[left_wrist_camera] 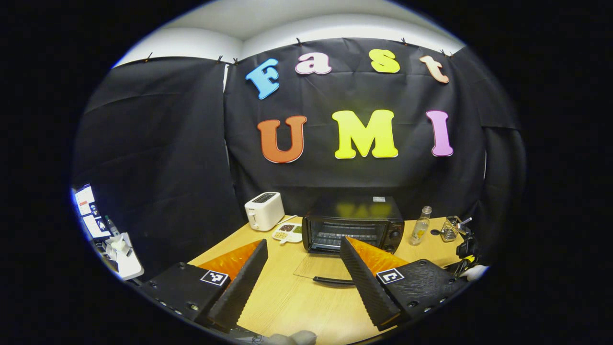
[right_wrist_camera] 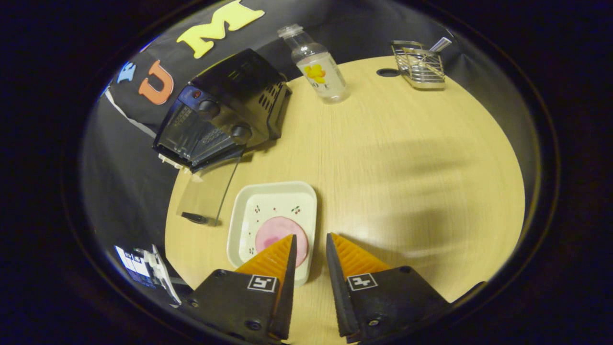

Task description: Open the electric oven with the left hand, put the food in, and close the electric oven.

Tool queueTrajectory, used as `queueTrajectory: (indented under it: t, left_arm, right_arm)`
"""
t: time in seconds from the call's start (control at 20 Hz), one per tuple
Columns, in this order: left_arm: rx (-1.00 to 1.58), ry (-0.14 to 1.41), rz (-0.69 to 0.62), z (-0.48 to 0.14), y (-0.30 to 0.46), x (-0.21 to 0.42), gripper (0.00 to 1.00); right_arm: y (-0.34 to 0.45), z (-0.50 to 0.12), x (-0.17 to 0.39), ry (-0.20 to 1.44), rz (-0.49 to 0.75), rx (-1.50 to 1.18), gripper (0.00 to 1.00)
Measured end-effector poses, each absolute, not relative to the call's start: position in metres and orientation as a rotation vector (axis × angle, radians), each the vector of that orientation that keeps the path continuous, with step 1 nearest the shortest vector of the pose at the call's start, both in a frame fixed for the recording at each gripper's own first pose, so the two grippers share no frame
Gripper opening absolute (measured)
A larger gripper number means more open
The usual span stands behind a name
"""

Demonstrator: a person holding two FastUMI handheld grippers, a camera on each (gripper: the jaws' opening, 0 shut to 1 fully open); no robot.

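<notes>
We see the oven (left_wrist_camera: 353, 225) at the back-centre of the wooden table (left_wrist_camera: 306, 297) in the left gripper view, its glass door (left_wrist_camera: 320, 267) dropped flat onto the tabletop w/ the black handle (left_wrist_camera: 334, 281) at the near edge. Left gripper (left_wrist_camera: 303, 244) hangs in front of it, fingers spread wide, nothing between them, not touching door or handle. White toaster (left_wrist_camera: 264, 211) sits left of the oven, a small divided dish (left_wrist_camera: 287, 232) between the two, clear bottle (left_wrist_camera: 420, 226) just right of the oven, wire rack (left_wrist_camera: 450, 228) further right. In the right gripper view the food, a pink round slice (right_wrist_camera: 278, 237), lies on a white square plate (right_wrist_camera: 268, 201) near the table's front edge, just beside the open door (right_wrist_camera: 208, 191). Right gripper (right_wrist_camera: 310, 239) is over the plate's right rim, fingers apart w/ a narrow gap, rim sitting in that gap; can't tell if either finger touches it. Oven (right_wrist_camera: 225, 108) is at far left there, bottle (right_wrist_camera: 316, 64) and rack (right_wrist_camera: 420, 64) along the back.
</notes>
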State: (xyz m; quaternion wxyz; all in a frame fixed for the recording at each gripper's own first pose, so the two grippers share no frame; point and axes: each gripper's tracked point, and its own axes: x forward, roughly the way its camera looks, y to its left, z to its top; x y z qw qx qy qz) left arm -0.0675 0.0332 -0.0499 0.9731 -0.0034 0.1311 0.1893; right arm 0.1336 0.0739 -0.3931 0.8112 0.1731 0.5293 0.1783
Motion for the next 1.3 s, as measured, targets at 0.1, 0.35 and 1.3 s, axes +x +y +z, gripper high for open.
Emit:
queueTrajectory:
  t: [0.1, 0.35, 1.3]
  left_arm:
    - [-0.018, 0.273, 0.418, -0.051, 0.033, -0.078, 0.97]
    - [-0.044, 0.279, 0.481, -0.055, 0.031, -0.097, 0.97]
    - [0.009, 0.284, 0.409, -0.046, 0.036, -0.086, 0.96]
  right_arm:
    - [0.079, -0.396, 0.131, 1.184, 0.395, 0.394, 0.35]
    - [0.076, -0.398, 0.137, 1.261, 0.359, 0.428, 0.10]
    - [0.060, -0.336, 0.126, 1.082, 0.350, 0.923, 0.04]
